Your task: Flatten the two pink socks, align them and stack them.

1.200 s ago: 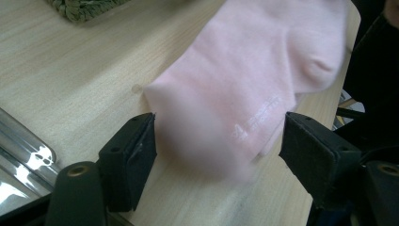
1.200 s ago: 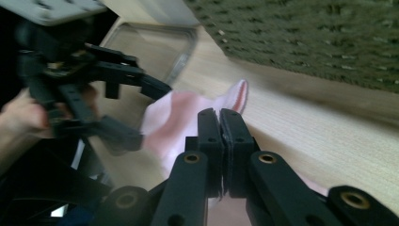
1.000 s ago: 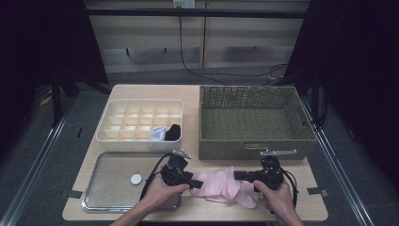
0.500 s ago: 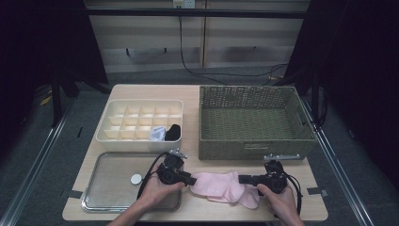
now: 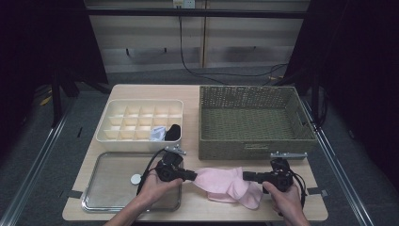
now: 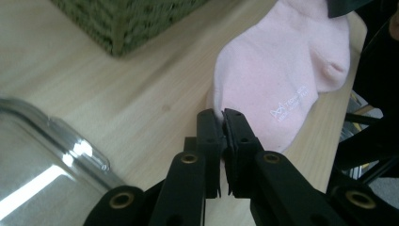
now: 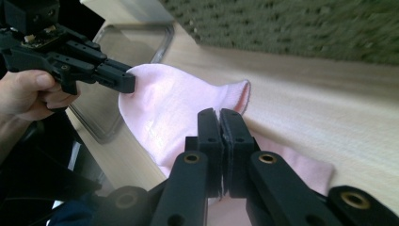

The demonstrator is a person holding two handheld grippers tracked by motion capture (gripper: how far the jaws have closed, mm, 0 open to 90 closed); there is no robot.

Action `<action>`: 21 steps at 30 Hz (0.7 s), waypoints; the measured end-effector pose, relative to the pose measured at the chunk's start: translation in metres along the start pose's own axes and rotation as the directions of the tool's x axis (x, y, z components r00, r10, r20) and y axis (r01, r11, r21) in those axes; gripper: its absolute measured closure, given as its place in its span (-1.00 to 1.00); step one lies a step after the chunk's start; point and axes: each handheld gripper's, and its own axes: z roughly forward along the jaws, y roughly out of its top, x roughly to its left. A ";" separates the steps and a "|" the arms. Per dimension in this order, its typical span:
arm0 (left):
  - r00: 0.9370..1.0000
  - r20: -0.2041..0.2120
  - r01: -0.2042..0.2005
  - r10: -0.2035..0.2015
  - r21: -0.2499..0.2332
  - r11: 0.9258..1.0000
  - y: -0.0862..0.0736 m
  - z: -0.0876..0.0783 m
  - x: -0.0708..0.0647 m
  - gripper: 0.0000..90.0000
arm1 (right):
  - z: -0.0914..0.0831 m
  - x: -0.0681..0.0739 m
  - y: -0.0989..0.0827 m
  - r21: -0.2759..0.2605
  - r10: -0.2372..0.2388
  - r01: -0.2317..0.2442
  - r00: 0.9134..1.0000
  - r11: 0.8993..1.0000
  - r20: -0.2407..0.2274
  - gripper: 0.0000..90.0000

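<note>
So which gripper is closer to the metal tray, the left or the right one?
Left. The left gripper sits at the tray's right edge, clamped on the pink sock. The right gripper grips the sock's other end, farther right in front of the wicker basket.

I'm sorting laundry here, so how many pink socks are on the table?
1 for sure: a pink sock lies on the table in front of the wicker basket, pinched at each end by a gripper. A second could be hidden in its folds.

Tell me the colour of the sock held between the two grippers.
Pale pink, with a small white logo printed on it; the sock shows best in the left gripper view.
</note>
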 end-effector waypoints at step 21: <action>0.994 0.102 -0.048 0.040 0.084 0.995 0.009 0.047 -0.040 0.91 | -0.045 -0.020 -0.028 -0.041 0.052 -0.050 0.997 0.998 0.059 0.96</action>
